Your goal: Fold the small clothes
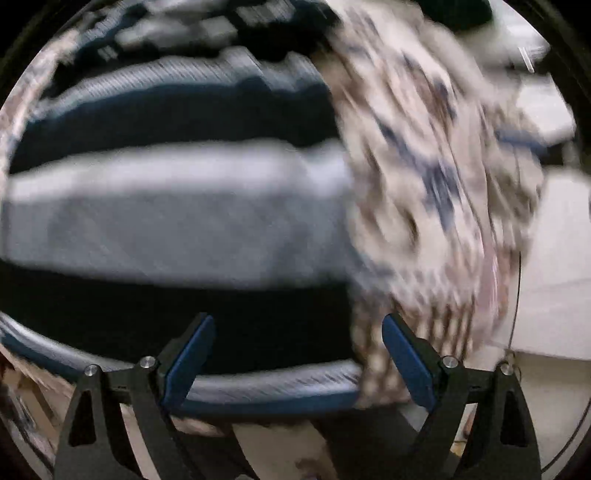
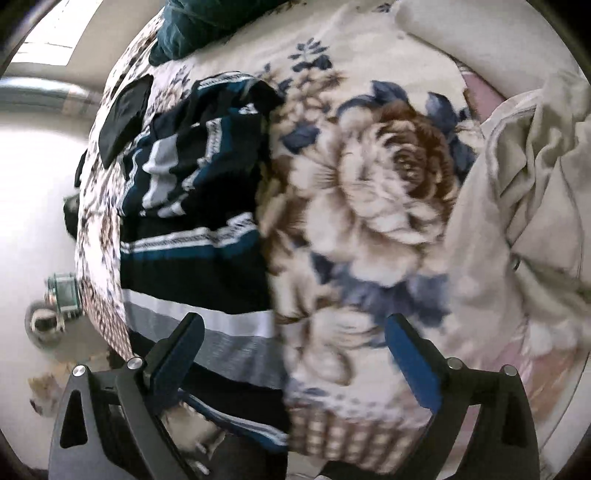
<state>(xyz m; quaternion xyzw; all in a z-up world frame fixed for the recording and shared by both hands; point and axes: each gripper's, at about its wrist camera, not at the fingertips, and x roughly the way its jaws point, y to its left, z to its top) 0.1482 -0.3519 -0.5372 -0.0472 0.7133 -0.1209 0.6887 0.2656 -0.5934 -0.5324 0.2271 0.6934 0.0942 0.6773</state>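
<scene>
The floral blanket (image 2: pixel 369 192), cream with brown blooms and blue leaves, covers the bed and fills most of the right wrist view. On its left half lies the striped garment (image 2: pixel 199 229), navy with teal, white and grey bands, spread flat near the bed's edge; in the left wrist view the same garment (image 1: pixel 177 206) fills the frame, heavily blurred. A rumpled beige cloth (image 2: pixel 528 206) sits on the blanket's right side. A small black piece of fabric (image 2: pixel 123 118) lies flat on the blanket just beyond the garment, and a dark teal bundle (image 2: pixel 195 29) rests at the far end. Pale floor (image 2: pixel 33 206) shows past the bed's left edge.

The left gripper (image 1: pixel 297 347) has its 2 blue-padded jaws wide apart, holding nothing, just above the garment's dark band. The right gripper (image 2: pixel 295 343) is likewise spread wide and empty, straddling the garment's edge and the blanket.

No writing is readable.
</scene>
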